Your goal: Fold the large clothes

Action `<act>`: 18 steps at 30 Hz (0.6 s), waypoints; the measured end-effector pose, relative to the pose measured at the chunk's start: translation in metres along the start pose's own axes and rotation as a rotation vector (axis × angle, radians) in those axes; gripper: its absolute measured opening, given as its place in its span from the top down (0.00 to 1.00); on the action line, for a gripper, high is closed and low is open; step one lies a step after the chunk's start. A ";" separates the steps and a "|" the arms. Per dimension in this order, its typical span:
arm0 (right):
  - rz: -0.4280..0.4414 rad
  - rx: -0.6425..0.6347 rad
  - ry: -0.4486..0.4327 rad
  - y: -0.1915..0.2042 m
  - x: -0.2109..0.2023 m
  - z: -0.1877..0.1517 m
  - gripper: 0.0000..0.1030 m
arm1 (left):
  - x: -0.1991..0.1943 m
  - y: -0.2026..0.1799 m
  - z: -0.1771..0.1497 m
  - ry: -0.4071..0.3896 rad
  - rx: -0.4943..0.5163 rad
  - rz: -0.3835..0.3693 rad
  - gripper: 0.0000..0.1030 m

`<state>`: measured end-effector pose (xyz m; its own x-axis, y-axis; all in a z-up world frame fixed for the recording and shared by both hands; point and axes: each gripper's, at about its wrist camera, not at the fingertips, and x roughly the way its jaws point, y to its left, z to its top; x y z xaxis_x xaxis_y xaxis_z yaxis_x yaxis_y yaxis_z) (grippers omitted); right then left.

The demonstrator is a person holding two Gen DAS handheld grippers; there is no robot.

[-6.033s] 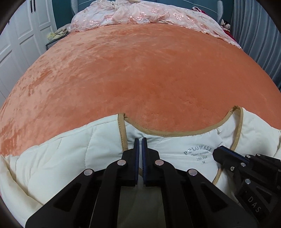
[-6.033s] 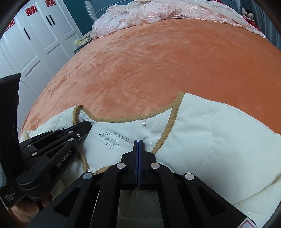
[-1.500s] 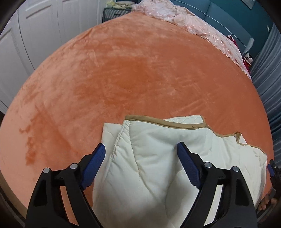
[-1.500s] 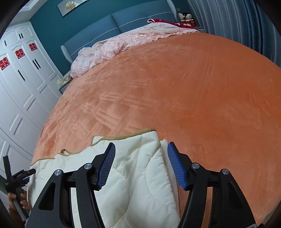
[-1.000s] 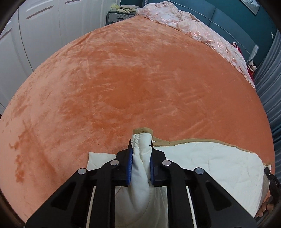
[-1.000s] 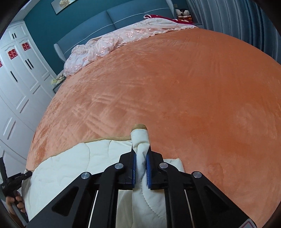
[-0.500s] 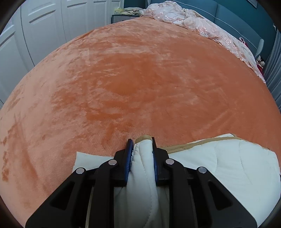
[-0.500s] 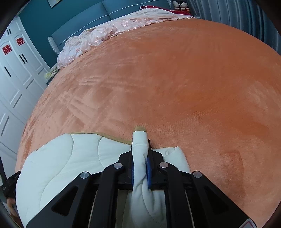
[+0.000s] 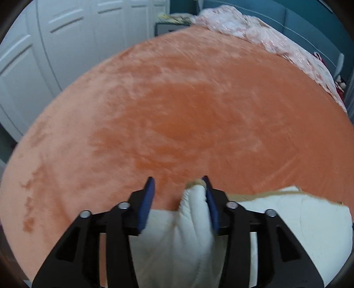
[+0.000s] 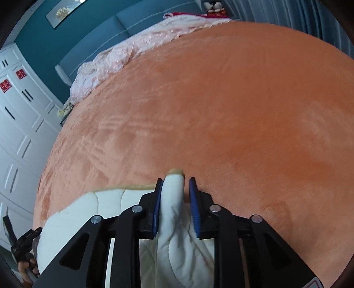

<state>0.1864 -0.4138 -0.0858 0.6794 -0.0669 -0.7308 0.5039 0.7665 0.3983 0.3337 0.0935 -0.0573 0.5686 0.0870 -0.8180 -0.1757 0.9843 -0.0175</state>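
Note:
A cream quilted jacket (image 9: 287, 221) with tan trim lies folded at the near edge of an orange bed (image 9: 188, 110). In the left wrist view my left gripper (image 9: 178, 183) is open; a raised fold of the jacket (image 9: 194, 212) rests against its right pad, free of the left pad. In the right wrist view my right gripper (image 10: 176, 183) is open, and a ridge of the jacket (image 10: 173, 199) stands between its pads, touching the left one. The jacket (image 10: 93, 206) spreads to the left there, where the left gripper's tip (image 10: 24, 241) shows.
A pink lace bedspread (image 10: 124, 53) is bunched at the far end of the orange bed (image 10: 221, 99) by a teal headboard. White wardrobe doors (image 9: 55, 44) stand along the left side. Grey curtains (image 10: 309, 13) hang on the right.
Both grippers have opened and let go of the jacket's pinched folds, which they held shut half a second ago. The fabric ridges still stand between the pads.

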 end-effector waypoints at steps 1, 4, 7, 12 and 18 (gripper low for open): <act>-0.020 0.001 -0.053 0.000 -0.015 0.007 0.73 | -0.016 0.009 0.012 -0.044 -0.016 0.000 0.48; -0.078 0.012 -0.144 0.002 -0.052 0.026 0.70 | -0.053 0.027 0.044 -0.128 -0.010 0.094 0.50; -0.024 -0.065 -0.159 0.033 -0.077 0.029 0.74 | -0.099 0.024 0.062 -0.205 0.012 0.032 0.58; 0.126 -0.332 -0.006 0.133 -0.058 -0.020 1.00 | -0.112 -0.053 0.020 -0.073 0.154 -0.247 0.88; 0.098 -0.537 0.138 0.192 -0.006 -0.082 1.00 | -0.059 -0.127 -0.057 0.110 0.253 -0.305 0.94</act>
<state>0.2351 -0.2133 -0.0503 0.6147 0.0773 -0.7849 0.0756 0.9848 0.1562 0.2767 -0.0451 -0.0401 0.4718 -0.2185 -0.8542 0.1991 0.9702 -0.1382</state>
